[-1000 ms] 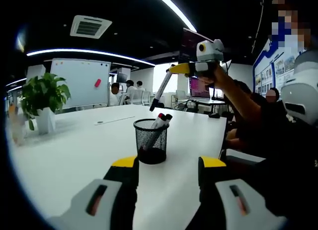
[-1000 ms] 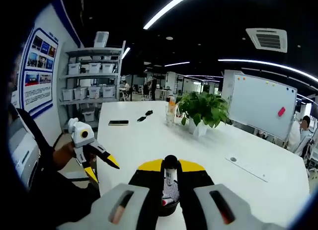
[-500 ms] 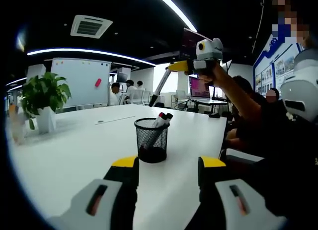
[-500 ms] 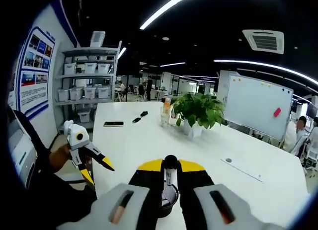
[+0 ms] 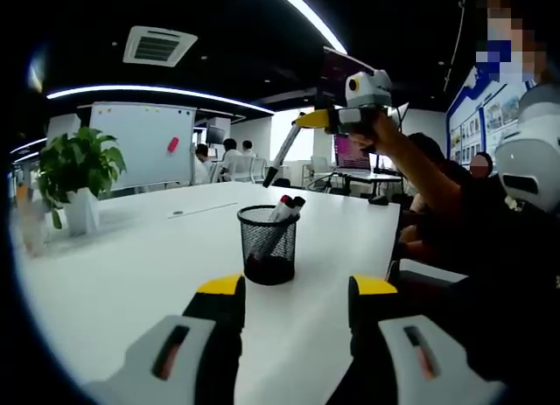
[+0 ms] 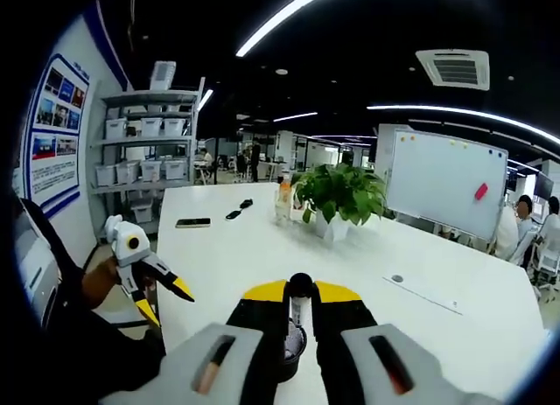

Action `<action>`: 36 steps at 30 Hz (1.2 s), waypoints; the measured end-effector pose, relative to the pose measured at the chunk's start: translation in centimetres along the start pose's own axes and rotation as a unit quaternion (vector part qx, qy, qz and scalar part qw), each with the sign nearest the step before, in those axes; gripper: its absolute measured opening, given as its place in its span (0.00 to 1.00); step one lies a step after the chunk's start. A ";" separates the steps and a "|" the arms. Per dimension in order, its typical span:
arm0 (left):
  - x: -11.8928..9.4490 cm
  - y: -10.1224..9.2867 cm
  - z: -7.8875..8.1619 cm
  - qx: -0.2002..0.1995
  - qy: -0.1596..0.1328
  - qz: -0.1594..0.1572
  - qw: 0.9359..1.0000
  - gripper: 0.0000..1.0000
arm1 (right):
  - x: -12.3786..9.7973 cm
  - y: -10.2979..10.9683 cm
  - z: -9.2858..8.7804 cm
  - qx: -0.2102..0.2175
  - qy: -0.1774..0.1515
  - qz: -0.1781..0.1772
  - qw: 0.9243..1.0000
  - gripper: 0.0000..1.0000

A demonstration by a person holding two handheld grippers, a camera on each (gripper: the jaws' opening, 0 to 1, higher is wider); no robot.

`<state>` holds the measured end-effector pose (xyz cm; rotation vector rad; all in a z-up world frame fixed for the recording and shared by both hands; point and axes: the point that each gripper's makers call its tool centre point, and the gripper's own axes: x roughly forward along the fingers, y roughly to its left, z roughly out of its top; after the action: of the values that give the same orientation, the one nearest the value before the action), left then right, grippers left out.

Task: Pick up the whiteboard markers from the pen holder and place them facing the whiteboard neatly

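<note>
A black mesh pen holder (image 5: 268, 246) stands on the white table (image 5: 131, 265) with two markers (image 5: 284, 208) leaning in it. My left gripper (image 5: 296, 296) is open, low and just in front of the holder, with nothing between its jaws. My right gripper (image 5: 317, 120) is held high above and beyond the holder, shut on a whiteboard marker (image 5: 283, 155) that points down and left. In the right gripper view the same marker (image 6: 298, 307) stands between the shut jaws of my right gripper (image 6: 298, 291), with the holder (image 6: 293, 352) below. The whiteboard (image 5: 142, 146) stands far off at the left.
A potted plant (image 5: 77, 176) and a bottle (image 6: 282, 198) stand on the table's far side, with a phone (image 6: 192, 222) and small dark items (image 6: 239, 209) nearby. Shelves with bins (image 6: 150, 151) line a wall. People (image 5: 229, 151) sit beyond the table. A person's arm (image 5: 420, 173) holds the right gripper.
The right gripper with the marker stays high above the holder, with only a slight shift. The left gripper has not moved.
</note>
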<state>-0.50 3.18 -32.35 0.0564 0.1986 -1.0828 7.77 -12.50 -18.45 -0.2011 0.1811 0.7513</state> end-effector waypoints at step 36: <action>-0.2 0.5 0.1 0.000 -0.003 0.011 1.000 0.48 | -1.1 -2.3 -1.8 0.048 -0.041 -0.074 0.995 0.13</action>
<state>-0.17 3.59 -32.23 0.0544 0.1914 -1.0607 8.41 -15.37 -19.68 -0.0903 0.1218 0.6001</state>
